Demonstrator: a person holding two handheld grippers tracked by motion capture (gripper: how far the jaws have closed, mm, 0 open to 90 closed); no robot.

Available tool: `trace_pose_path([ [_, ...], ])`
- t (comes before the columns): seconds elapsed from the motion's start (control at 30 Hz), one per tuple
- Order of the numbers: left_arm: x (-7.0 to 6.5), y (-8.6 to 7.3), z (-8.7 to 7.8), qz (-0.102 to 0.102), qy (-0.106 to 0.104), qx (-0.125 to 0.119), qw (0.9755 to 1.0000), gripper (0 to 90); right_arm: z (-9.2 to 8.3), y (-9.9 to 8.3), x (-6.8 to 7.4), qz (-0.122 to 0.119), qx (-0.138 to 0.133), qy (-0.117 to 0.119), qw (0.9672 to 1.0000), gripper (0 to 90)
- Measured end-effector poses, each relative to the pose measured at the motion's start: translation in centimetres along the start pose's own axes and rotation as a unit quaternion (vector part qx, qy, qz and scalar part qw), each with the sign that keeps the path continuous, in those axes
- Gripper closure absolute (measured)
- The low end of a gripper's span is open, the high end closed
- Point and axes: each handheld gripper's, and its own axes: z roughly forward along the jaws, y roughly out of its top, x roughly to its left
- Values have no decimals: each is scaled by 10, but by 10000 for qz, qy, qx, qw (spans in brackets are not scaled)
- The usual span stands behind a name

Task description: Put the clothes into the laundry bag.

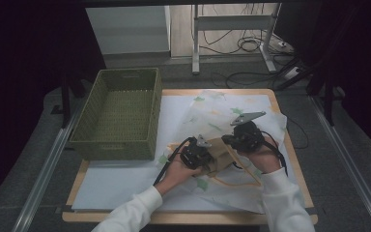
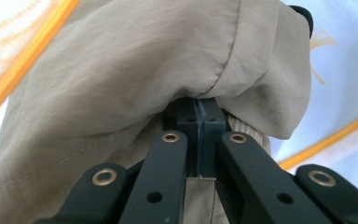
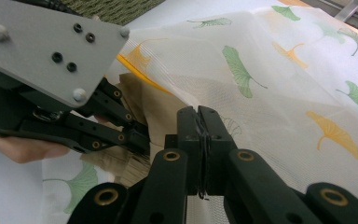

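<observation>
Just right of my left gripper [image 1: 204, 157], clamped on the khaki cloth [image 1: 221, 153], my right gripper [image 1: 228, 139] pinched the sheer leaf-print fabric [image 1: 212, 116] covering it.

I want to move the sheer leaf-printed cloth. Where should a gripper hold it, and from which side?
Probably the raised fold of the leaf-printed cloth near the beige garment, approached level from the person's side: there the cloth lifts off the table, so jaws can close around it.

Dim room, grey carpet floor [image 1: 38, 159], metal desk frame [image 1: 232, 29], floor cables [image 1: 244, 46]
</observation>
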Motion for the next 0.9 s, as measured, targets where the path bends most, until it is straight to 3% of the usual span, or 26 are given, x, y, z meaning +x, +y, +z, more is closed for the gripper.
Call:
trace_pose_path([
  [0.23, -2, 0, 2, 10, -4, 0, 10000, 900, 1, -1, -2, 6, 1, -8, 10000, 872],
  [0.5, -13, -4, -18, 163, -209, -49, 9996, 895, 0, -2, -3, 10, -7, -6, 10000, 872],
  [0.63, -18, -11, -25, 136, -400, 8, 9991, 899, 0, -2, -3, 13, 3, -7, 10000, 872],
  [0.9, -28, -15, -11, 284, -441, 223, 9984, 900, 1, -3, -3, 21, 28, -8, 10000, 872],
])
